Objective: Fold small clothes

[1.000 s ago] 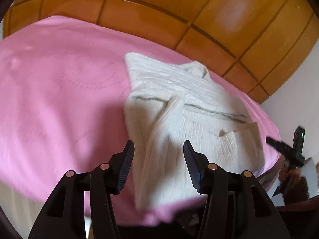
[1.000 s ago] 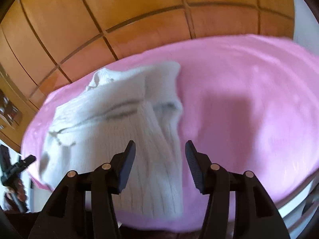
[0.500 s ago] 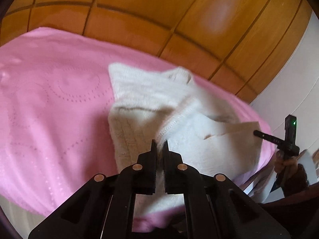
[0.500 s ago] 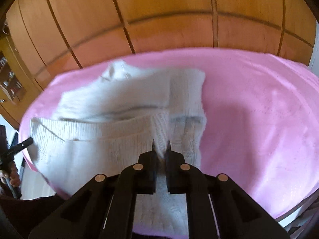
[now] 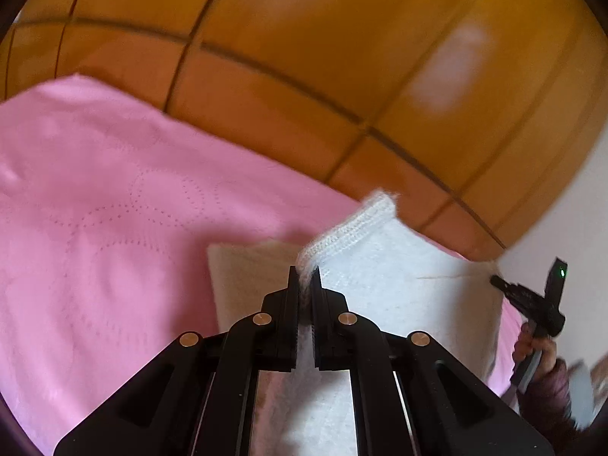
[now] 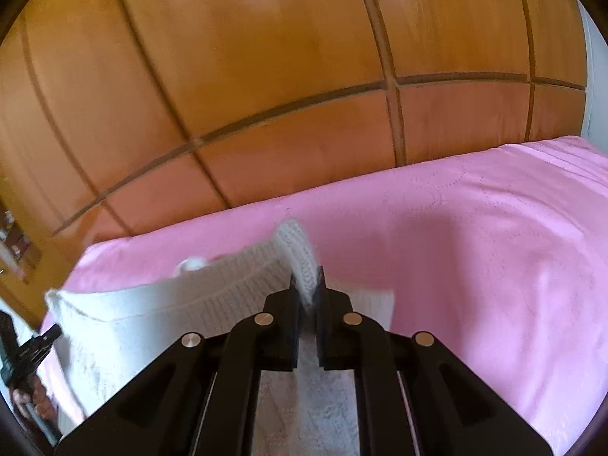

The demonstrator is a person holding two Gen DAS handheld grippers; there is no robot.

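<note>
A small white knitted sweater (image 5: 383,277) lies on a pink bedspread (image 5: 95,235). My left gripper (image 5: 304,277) is shut on the sweater's near hem and holds it lifted over the rest of the garment. In the right wrist view my right gripper (image 6: 307,285) is shut on the other end of the same hem of the sweater (image 6: 159,315), also lifted. The raised hem stretches between both grippers. Each gripper shows at the edge of the other's view, the right one (image 5: 532,296) and the left one (image 6: 26,349).
A wooden panelled wardrobe (image 6: 266,76) stands right behind the bed. The pink bedspread (image 6: 494,247) stretches wide to the right of the sweater in the right wrist view. A white wall (image 5: 570,209) is at the far right in the left wrist view.
Both grippers went from open above the sweater's near hem to shut on it. They have since lifted the hem and carried it forward over the garment toward the wardrobe.
</note>
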